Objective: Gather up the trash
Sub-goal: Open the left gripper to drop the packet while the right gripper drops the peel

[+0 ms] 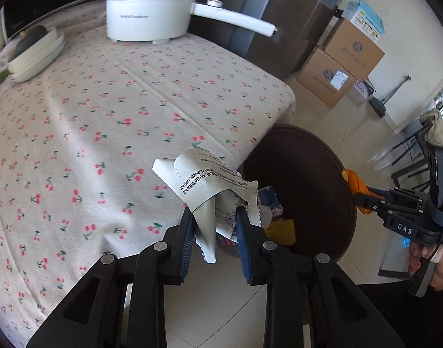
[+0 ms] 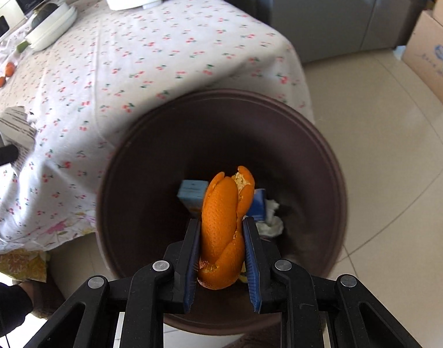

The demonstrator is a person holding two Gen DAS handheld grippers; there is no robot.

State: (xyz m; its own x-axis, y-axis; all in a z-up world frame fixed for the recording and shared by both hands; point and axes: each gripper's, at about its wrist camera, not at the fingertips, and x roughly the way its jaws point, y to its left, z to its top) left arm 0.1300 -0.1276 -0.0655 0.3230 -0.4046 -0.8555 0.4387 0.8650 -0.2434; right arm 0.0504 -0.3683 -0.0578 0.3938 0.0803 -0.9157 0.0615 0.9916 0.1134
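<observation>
**Inspector A:** Trash, item one: an orange peel (image 2: pixel 225 232), clamped between the blue pads of the right gripper (image 2: pixel 222 226). The jaws stand narrowly apart, closed onto the peel from both sides. The peel hangs directly over the mouth of the dark brown bin (image 2: pixel 323 156).

**Inspector B:** Confirmed. Item two: a torn white wrapper (image 1: pixel 209 185) with printed text, pinched in the left gripper (image 1: pixel 214 217). Those jaws are likewise drawn in on the wrapper, whose crumpled upper part rises above the fingertips.

**Inspector A:** Position of the wrapper?

**Inspector B:** At the corner of the table, just beside the bin's rim, not over the opening. From the left wrist view the right gripper (image 1: pixel 357 195) shows further right, above the bin's far edge.

**Inspector A:** Bin contents: a blue-and-white carton (image 2: pixel 192 195), white crumpled paper (image 2: pixel 272 221), and something yellow (image 1: pixel 282 232) seen from the left side.

**Inspector B:** On the cherry-print tablecloth (image 1: pixel 105 116): a white electric pot (image 1: pixel 151 8) at the far edge, stacked white plates (image 1: pixel 38 55) carrying a dark item, two small oranges (image 2: pixel 5 75) at the left.
</observation>
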